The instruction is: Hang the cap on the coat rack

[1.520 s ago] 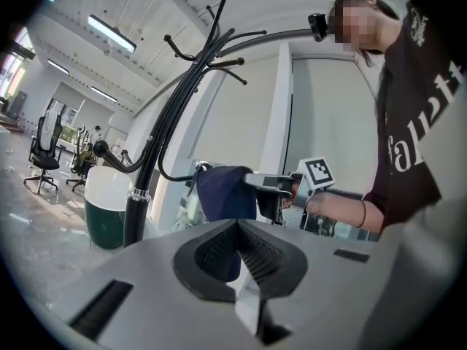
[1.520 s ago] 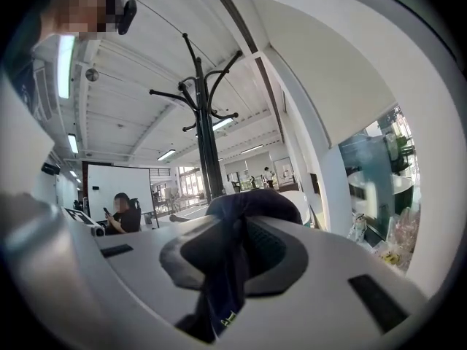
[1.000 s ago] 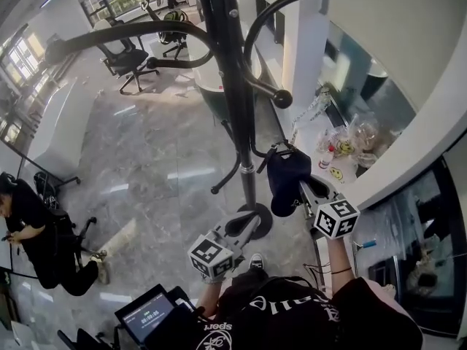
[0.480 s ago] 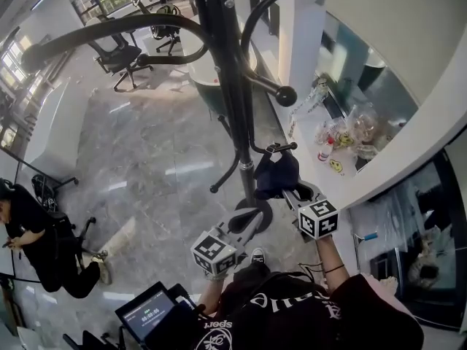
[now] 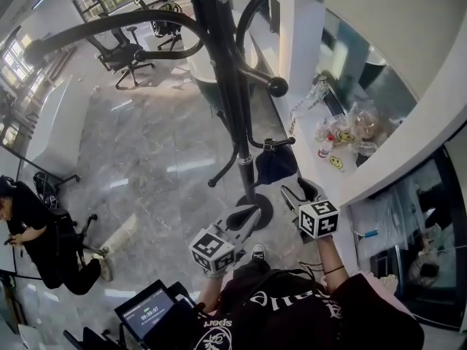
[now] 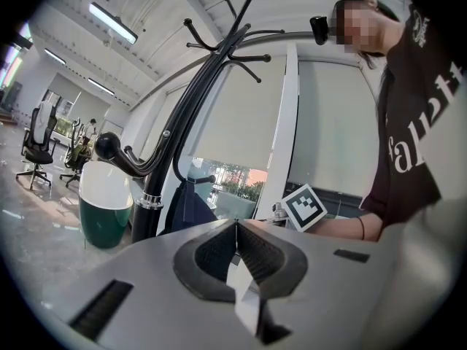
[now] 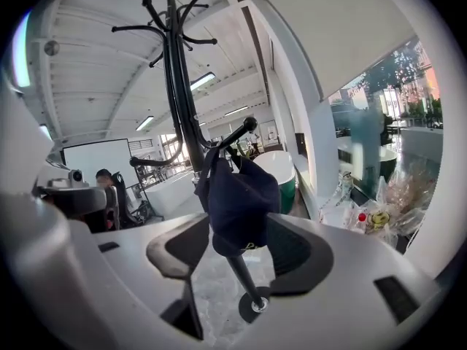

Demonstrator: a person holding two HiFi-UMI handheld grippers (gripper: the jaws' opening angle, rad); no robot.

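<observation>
The dark blue cap (image 5: 276,165) hangs from a low hook (image 5: 281,143) of the black coat rack (image 5: 233,100). My right gripper (image 5: 299,191) sits just below and in front of it. Its jaws have just been opening and now stand wide, with no pad touching the cap. In the right gripper view the cap (image 7: 239,199) dangles in the gap of the right gripper (image 7: 237,252), in front of the rack pole (image 7: 179,71). My left gripper (image 5: 250,216) is shut and holds nothing. In the left gripper view the left gripper (image 6: 235,228) points at the rack (image 6: 157,188) and the cap (image 6: 186,203).
The rack's round base (image 5: 260,211) stands on the marble floor. A green and white bin (image 6: 106,203) is behind the rack. A white counter (image 5: 350,173) with snack bags runs at the right. Office chairs (image 5: 131,57) stand far back, and a seated person (image 5: 29,224) is at the left.
The right gripper let go of the cap, opened wide, and dropped back and down from it. The cap stays on the hook. The left gripper has not moved.
</observation>
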